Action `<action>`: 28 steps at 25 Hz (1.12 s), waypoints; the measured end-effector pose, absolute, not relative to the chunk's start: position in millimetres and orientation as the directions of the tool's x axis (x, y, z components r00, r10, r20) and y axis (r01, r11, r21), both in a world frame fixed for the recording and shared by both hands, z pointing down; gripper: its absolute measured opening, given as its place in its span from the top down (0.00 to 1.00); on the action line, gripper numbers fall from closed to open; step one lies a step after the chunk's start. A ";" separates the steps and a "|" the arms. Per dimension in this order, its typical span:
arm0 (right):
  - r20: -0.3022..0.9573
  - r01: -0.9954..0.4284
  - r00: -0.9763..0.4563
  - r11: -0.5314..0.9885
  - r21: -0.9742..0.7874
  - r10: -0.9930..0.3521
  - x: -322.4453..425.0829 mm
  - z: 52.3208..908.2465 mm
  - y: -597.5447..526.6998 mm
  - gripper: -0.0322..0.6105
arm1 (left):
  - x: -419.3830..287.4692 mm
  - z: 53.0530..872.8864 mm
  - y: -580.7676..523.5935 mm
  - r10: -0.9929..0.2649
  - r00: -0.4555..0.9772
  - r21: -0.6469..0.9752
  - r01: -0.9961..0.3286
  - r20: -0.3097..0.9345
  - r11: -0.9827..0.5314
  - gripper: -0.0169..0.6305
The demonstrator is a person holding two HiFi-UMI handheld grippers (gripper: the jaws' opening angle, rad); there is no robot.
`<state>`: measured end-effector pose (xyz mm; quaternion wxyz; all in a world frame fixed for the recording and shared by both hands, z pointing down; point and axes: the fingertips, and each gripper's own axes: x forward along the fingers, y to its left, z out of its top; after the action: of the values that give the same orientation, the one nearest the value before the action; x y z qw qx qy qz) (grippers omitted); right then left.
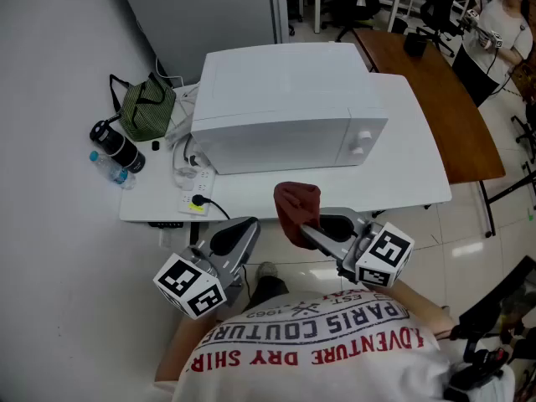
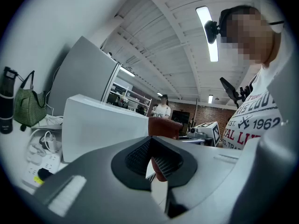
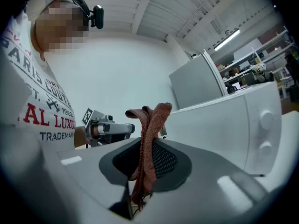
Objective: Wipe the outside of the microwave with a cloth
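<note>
A white microwave (image 1: pixel 285 111) stands on a white table (image 1: pixel 402 182) with its door and knobs toward me; it also shows as the microwave (image 2: pixel 103 129) and the microwave (image 3: pixel 233 125) in the two gripper views. My right gripper (image 1: pixel 306 231) is shut on a red-brown cloth (image 1: pixel 297 209), held just off the table's front edge, below the microwave's front. That cloth (image 3: pixel 149 139) hangs bunched between the right gripper (image 3: pixel 144 169) jaws. My left gripper (image 1: pixel 243 227) hovers beside it to the left, apart from the table. The left gripper (image 2: pixel 152 161) jaws meet with nothing between them.
Left of the microwave lie a green striped bag (image 1: pixel 147 107), a black bottle (image 1: pixel 117 145), a clear plastic bottle (image 1: pixel 110 167) and a power strip (image 1: pixel 194 193) with cables. A grey cabinet (image 1: pixel 209 7) stands behind. A brown table (image 1: pixel 435 90) adjoins on the right.
</note>
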<state>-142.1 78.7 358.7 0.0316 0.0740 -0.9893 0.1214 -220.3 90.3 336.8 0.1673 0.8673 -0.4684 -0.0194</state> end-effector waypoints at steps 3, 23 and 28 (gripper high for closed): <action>0.090 -0.122 -0.990 0.974 -0.192 -0.106 -178.3 357.2 75.1 0.88 | -245.1 330.4 79.6 -0.821 0.559 0.306 -0.806 0.114 -0.507 0.96; 0.098 -0.151 -0.984 0.988 -0.025 -0.148 -376.0 376.0 -10.9 0.88 | -392.3 351.0 100.5 -0.917 0.379 0.350 -0.882 0.127 -0.316 0.96; 0.116 -0.230 -0.966 0.973 0.009 -0.230 -388.8 386.3 -32.0 0.88 | -397.5 357.1 101.2 -0.919 0.370 0.358 -0.883 0.133 -0.304 0.96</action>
<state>-388.8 -32.0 386.3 0.0584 0.1159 -0.9915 0.0024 -397.5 101.2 357.1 0.1888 0.8060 -0.5590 -0.0483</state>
